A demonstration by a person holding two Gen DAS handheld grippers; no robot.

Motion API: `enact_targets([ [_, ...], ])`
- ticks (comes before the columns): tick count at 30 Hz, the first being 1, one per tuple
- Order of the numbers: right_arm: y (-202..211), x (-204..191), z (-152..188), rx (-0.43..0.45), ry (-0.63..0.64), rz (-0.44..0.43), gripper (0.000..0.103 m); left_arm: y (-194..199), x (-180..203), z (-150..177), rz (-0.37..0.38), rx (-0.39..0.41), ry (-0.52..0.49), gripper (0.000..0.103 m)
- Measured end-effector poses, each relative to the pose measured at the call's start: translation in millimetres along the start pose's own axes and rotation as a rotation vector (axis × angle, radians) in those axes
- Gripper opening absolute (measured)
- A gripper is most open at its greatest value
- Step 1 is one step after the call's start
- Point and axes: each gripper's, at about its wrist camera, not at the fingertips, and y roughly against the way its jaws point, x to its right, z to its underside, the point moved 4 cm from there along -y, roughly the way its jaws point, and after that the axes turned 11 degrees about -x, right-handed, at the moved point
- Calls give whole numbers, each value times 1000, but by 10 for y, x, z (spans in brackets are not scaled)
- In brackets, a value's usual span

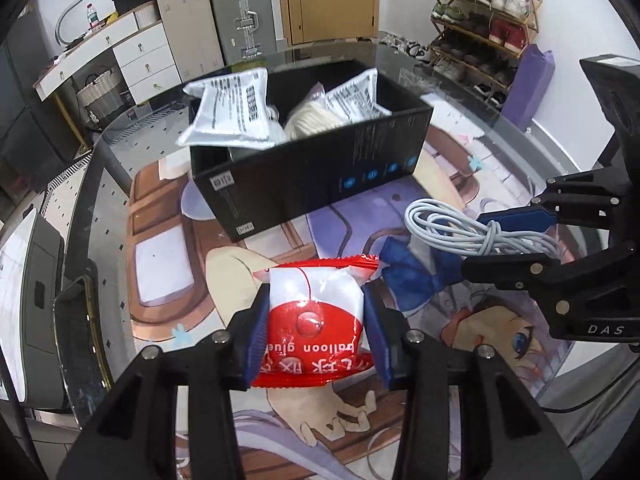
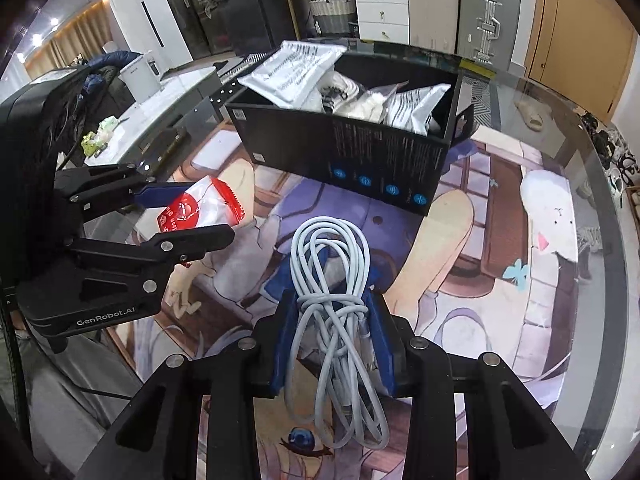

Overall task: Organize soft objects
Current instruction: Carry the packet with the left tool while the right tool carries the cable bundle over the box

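My left gripper (image 1: pixel 316 300) is shut on a red and white balloon glue packet (image 1: pixel 316 316) and holds it above the printed mat; the packet also shows in the right wrist view (image 2: pixel 196 208). My right gripper (image 2: pixel 332 300) is shut on a coiled white cable (image 2: pixel 332 264), also visible at the right of the left wrist view (image 1: pixel 460 228). A black open box (image 1: pixel 320 168) stands ahead of both grippers. It holds white printed pouches (image 1: pixel 228 112) and a cream soft bundle (image 1: pixel 312 120). The box also shows in the right wrist view (image 2: pixel 348 152).
The box stands on an anime-print mat (image 1: pixel 168 264) over a round glass table (image 2: pixel 592 184). A shoe rack (image 1: pixel 480 20) stands far right, suitcases (image 1: pixel 240 16) and white drawers (image 1: pixel 140 56) behind. A laptop-like device (image 1: pixel 24 300) sits at the left edge.
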Motion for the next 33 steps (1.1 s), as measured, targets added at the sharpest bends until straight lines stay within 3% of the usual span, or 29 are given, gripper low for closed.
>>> enact_targets([
  [14,496,-111,-51,117,5,-11,36,495,-25,-99,8,118,14,43],
  [33,1153,-194,-473,332,-28,-11,36,818,-197,-468,-14,271,105,43],
])
